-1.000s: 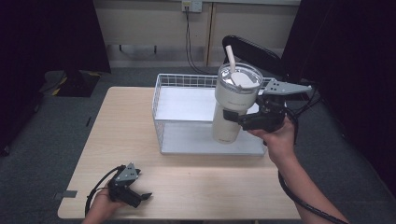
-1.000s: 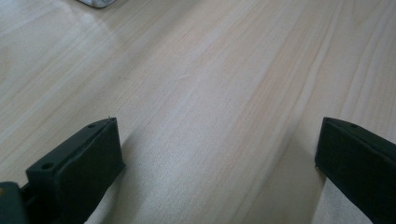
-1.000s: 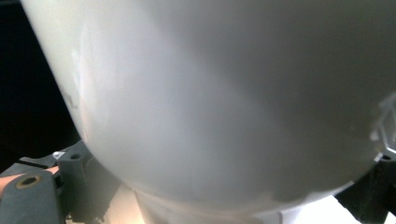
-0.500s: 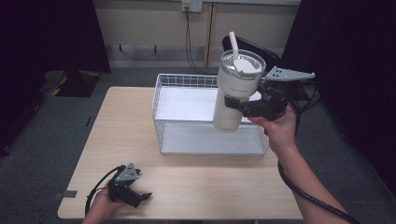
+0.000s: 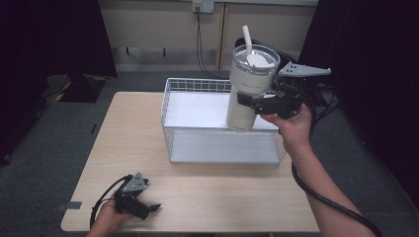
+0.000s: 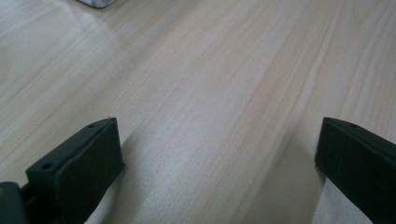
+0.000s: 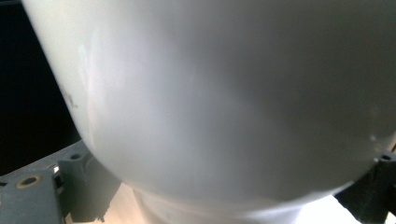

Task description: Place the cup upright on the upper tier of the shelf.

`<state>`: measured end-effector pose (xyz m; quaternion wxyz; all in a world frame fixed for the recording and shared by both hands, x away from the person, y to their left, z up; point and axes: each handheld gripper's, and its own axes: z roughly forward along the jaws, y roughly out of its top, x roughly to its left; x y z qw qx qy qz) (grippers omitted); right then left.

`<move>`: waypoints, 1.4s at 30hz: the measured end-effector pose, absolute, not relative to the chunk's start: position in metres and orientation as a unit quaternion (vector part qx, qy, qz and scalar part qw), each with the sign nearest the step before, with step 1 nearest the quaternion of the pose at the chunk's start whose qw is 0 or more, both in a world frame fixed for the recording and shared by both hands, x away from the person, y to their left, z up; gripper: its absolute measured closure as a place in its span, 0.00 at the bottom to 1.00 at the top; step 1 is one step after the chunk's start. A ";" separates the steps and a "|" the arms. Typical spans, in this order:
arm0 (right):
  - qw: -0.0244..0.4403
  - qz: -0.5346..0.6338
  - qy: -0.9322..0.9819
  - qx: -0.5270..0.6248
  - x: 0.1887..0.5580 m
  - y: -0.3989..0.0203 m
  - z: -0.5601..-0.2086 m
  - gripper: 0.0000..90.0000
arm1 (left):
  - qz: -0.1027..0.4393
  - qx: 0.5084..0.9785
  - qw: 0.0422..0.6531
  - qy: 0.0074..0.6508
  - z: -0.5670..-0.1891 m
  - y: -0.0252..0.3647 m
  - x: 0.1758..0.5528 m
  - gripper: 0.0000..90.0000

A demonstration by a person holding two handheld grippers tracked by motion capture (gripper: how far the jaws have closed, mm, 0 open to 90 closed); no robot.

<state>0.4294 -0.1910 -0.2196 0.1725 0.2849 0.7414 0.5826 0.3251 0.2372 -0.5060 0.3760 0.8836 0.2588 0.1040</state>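
A tall cream tumbler point(image 5: 249, 86) with a clear lid and a white straw hangs in the air above the white wire basket point(image 5: 173, 143). My right gripper point(image 5: 254, 102) is shut on the tumbler's body, held by a hand at the basket's right side. In the right gripper view the tumbler's pale wall point(image 7: 219, 93) presses between the two jaws. My left gripper point(image 5: 148, 207) rests on the wooden table point(image 5: 128, 133) near its front left corner, its jaws wide apart over bare wood point(image 6: 210, 116) with nothing between them.
The basket stands at the table's back right and has a white floor. A black chair sits behind the tumbler. Cables trail from both grippers. Grey carpet surrounds the table, with dark curtains at both sides.
My right gripper has lifted the tumbler up out of the basket and carried it a little to the right. The left gripper has stayed in place.
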 end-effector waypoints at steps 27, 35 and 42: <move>0.193 0.570 0.737 0.308 0.468 -0.181 -0.231 0.10 | 0.103 0.884 0.376 0.258 -0.506 0.237 0.325 0.00; 0.195 0.565 0.735 0.319 0.479 -0.181 -0.238 0.10 | 0.103 0.884 0.376 0.258 -0.506 0.237 0.325 0.00; 0.202 0.559 0.736 0.324 0.485 -0.180 -0.241 0.10 | 0.103 0.884 0.376 0.258 -0.506 0.237 0.325 0.00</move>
